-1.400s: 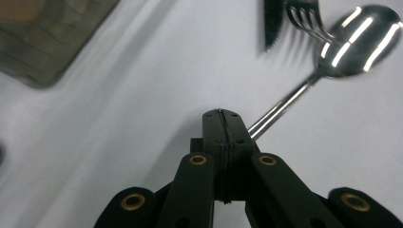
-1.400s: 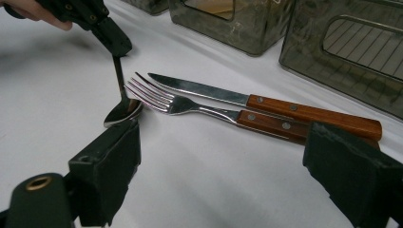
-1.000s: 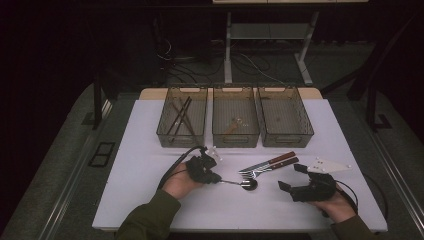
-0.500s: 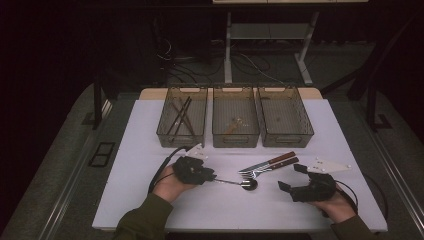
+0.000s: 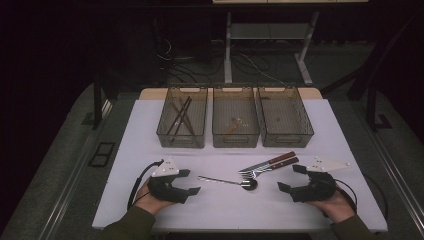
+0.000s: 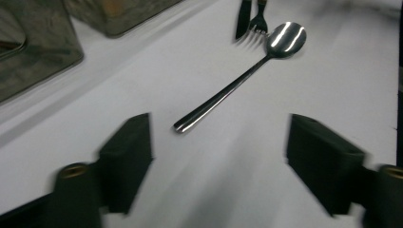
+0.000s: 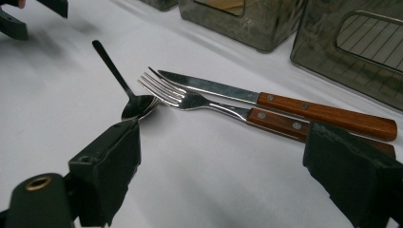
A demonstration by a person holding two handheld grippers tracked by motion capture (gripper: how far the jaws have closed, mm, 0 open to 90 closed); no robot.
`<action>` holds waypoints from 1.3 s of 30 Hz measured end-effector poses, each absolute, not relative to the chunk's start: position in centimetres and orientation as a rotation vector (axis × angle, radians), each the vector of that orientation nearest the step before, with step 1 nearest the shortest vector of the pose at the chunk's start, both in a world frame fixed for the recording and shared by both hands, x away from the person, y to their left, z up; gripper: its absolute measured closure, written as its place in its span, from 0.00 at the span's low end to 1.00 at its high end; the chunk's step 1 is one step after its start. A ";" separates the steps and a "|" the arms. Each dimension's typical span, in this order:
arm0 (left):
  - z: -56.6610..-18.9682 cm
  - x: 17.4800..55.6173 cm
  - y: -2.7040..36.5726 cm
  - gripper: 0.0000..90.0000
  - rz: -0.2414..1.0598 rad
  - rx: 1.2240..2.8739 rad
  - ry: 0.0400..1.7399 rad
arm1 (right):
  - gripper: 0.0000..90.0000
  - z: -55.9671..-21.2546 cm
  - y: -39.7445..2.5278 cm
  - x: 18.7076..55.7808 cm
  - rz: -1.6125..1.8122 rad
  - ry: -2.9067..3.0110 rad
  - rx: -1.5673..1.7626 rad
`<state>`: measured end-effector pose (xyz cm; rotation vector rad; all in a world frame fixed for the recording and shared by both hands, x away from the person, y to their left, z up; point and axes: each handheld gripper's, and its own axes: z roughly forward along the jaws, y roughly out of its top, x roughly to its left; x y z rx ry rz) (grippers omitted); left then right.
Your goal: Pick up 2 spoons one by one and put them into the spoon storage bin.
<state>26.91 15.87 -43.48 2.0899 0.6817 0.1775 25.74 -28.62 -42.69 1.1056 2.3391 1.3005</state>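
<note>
- Nearest the person, the left black two-jaw gripper point(image 5: 189, 182) rests low on the white table point(image 5: 120, 150), held in the left hand point(image 5: 150, 199); its jaws stand wide apart with nothing between them
- The right black two-jaw gripper point(image 5: 291, 178), held in the right hand point(image 5: 337, 205), sits at the table's right side, jaws likewise spread wide and empty
- Between the two grippers lies a shiny steel spoon point(image 5: 229, 181), flat on the table, handle toward the left gripper, bowl toward the right; it is apart from both grippers
- Just beyond the spoon's bowl lie a steel fork with a wooden handle point(image 7: 223, 108) and a steel knife with a wooden handle point(image 7: 280, 102), side by side, fork tines right at the bowl
- Farther back stand three translucent grey bins in a row: the left bin point(image 5: 162, 131) holds dark sticks point(image 5: 180, 118), the middle bin point(image 5: 218, 134) holds a small brownish item I cannot make out, and the right bin point(image 5: 305, 130) has contents too dim to tell
</note>
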 end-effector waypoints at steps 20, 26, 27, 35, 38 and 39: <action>-44.0 27.1 15.7 0.00 0.225 2.082 0.721 | 0.16 -41.8 -25.2 27.4 1.271 2.481 1.031; -44.0 27.1 15.7 0.00 0.217 2.081 0.720 | 0.16 -42.0 -24.4 28.1 1.255 2.505 1.029; -44.0 27.1 15.7 0.00 0.217 2.082 0.718 | 0.16 -42.0 -24.3 28.2 1.255 2.506 1.021; -44.0 27.1 15.7 0.00 0.206 2.079 0.712 | 0.17 -42.0 -22.5 29.2 1.267 2.537 0.998; -44.0 27.1 15.7 0.00 0.203 2.081 0.710 | 0.18 -42.1 -21.8 29.5 1.270 2.555 0.992; -44.0 27.1 15.7 0.00 0.202 2.083 0.708 | 0.18 -42.1 -21.6 29.6 1.274 2.560 0.987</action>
